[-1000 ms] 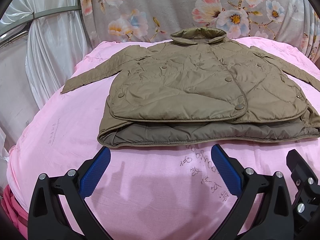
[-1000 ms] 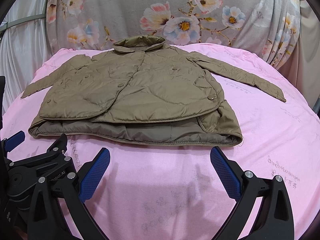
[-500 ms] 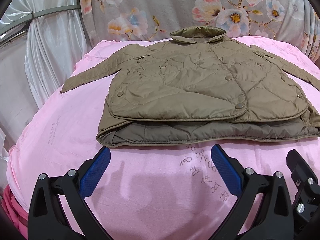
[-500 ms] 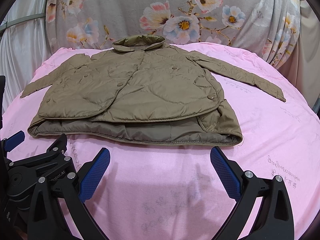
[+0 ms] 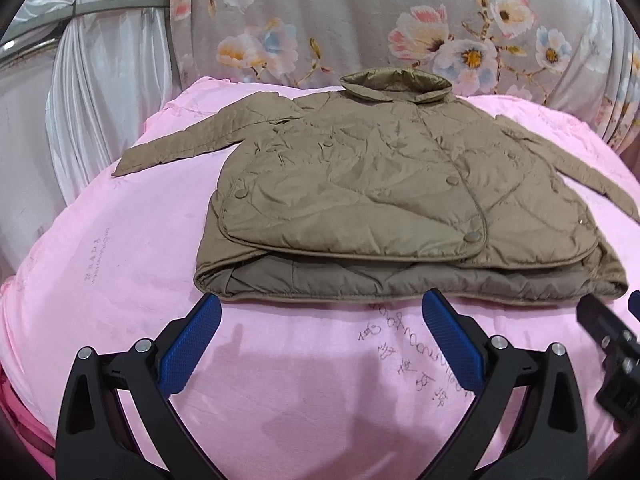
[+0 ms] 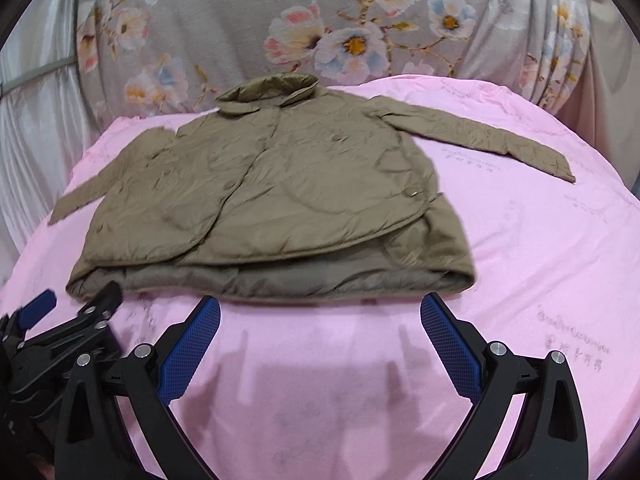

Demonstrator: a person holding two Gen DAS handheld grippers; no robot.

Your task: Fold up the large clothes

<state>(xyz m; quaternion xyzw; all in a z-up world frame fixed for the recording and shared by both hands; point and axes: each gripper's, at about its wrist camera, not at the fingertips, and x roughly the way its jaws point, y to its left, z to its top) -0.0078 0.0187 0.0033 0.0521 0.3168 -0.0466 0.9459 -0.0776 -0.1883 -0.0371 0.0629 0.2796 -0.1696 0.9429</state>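
Jacket (image 5: 400,184), laid flat on pink bed (image 5: 120,280), sleeves spread for folding: you held left hand-held gripper (image 5: 320,344) and right hand-held gripper (image 6: 320,340) wide, empty, near its hem.

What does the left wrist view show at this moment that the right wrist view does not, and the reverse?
Only the left wrist view shows the metal rail across the white curtain and the jacket's left sleeve cuff sharply; the far sleeve runs out of frame. Only the right wrist view shows the other sleeve whole, out to its cuff, though this picture is blurred. Both show the olive quilted jacket lying buttoned, collar away, on the pink sheet, and both grippers, left gripper and right gripper, open and holding nothing.
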